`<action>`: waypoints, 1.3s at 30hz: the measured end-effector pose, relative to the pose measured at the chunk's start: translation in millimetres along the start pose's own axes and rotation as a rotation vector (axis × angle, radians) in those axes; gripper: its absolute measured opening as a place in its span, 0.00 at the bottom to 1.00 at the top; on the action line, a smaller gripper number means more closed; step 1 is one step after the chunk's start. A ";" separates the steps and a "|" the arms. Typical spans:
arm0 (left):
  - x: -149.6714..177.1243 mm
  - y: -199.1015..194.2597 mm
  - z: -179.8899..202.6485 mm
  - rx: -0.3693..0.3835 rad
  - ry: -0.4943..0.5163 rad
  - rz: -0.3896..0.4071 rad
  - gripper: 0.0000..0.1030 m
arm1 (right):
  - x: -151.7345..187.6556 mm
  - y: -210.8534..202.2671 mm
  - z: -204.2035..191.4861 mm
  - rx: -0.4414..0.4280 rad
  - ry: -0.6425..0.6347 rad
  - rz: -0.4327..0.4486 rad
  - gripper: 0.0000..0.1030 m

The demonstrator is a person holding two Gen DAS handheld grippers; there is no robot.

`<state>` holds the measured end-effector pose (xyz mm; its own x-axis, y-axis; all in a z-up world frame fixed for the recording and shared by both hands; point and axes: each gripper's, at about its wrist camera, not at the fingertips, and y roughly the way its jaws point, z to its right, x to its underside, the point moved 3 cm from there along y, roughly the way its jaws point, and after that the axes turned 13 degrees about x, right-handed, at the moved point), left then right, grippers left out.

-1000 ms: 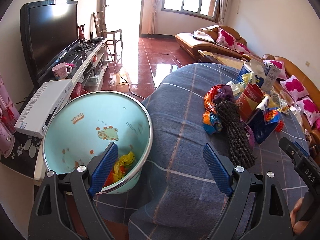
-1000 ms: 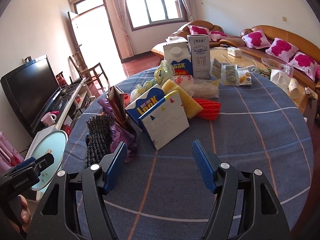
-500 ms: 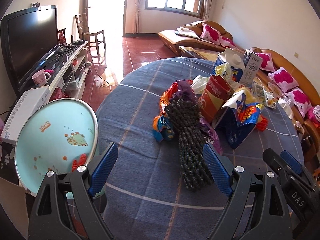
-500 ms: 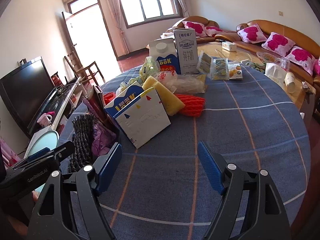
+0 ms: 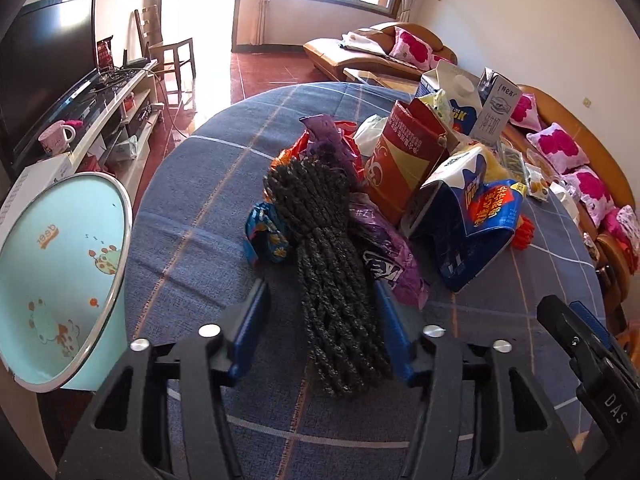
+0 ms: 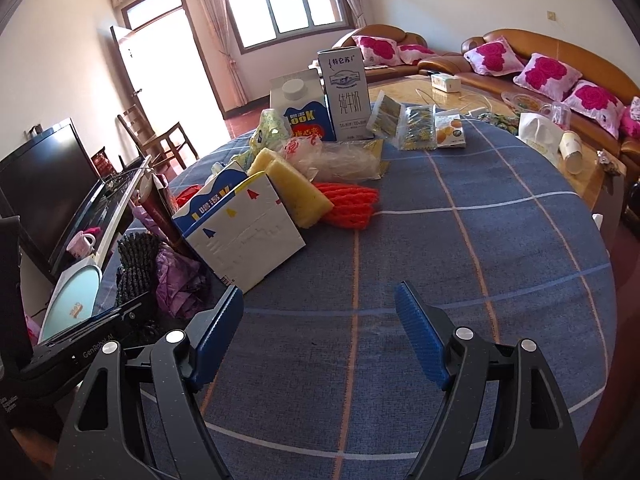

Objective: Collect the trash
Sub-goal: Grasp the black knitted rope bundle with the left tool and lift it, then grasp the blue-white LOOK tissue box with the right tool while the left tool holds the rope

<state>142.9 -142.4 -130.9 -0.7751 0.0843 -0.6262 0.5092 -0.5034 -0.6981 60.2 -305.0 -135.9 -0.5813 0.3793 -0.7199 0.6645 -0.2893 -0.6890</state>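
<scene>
Trash [image 5: 404,184] mostly remains heaped on the table [image 6: 460,248], while the left gripper [image 5: 320,316] straddles a dark knitted bundle [image 5: 332,264], unclamped, right gripper [image 6: 320,320] apart.

The blue bin [image 5: 60,280] ran off the left side of the left wrist picture, so its bottom could not be seen. The dark knit bundle [image 5: 332,264] covered part of the purple wrapper [image 5: 384,256] and the small blue wrapper [image 5: 266,236]. In the right wrist picture, the white and blue carton [image 6: 244,236] hid most of the red bag [image 6: 160,208] behind it. The tiny print on the tall milk box [image 6: 346,92] was too small to read.
</scene>
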 end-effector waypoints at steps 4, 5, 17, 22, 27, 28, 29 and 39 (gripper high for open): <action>0.6 -7.5 1.3 0.005 0.029 0.019 0.24 | -3.7 2.9 -2.7 -0.022 -0.017 -0.004 0.80; -0.6 -12.7 2.2 -0.001 0.042 0.031 0.24 | -5.8 3.3 -4.0 -0.030 -0.022 -0.003 0.84; -27.4 -87.0 -23.1 -0.076 0.047 0.176 0.24 | -31.6 45.9 -56.0 -0.135 -0.309 -0.064 0.91; -29.2 -99.9 -38.9 -0.098 0.022 0.191 0.25 | -41.3 59.6 -66.0 -0.139 -0.317 -0.055 0.91; -25.7 -104.8 -45.4 -0.093 0.016 0.192 0.25 | -42.3 57.9 -69.0 -0.163 -0.303 -0.046 0.76; -25.1 -105.4 -46.1 -0.092 0.016 0.192 0.25 | -41.2 56.6 -69.3 -0.155 -0.307 -0.043 0.76; -24.6 -105.6 -47.0 -0.090 0.015 0.191 0.25 | -40.4 55.2 -70.4 -0.151 -0.310 -0.040 0.75; -19.9 -111.4 -52.2 -0.076 0.001 0.199 0.26 | -38.4 29.0 -61.6 -0.152 -0.243 -0.012 0.34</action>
<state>121.1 -43.2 -58.8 -0.6562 -0.0093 -0.7546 0.6790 -0.4436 -0.5850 130.7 -273.9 -123.0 -0.6729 0.1547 -0.7233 0.7090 -0.1437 -0.6904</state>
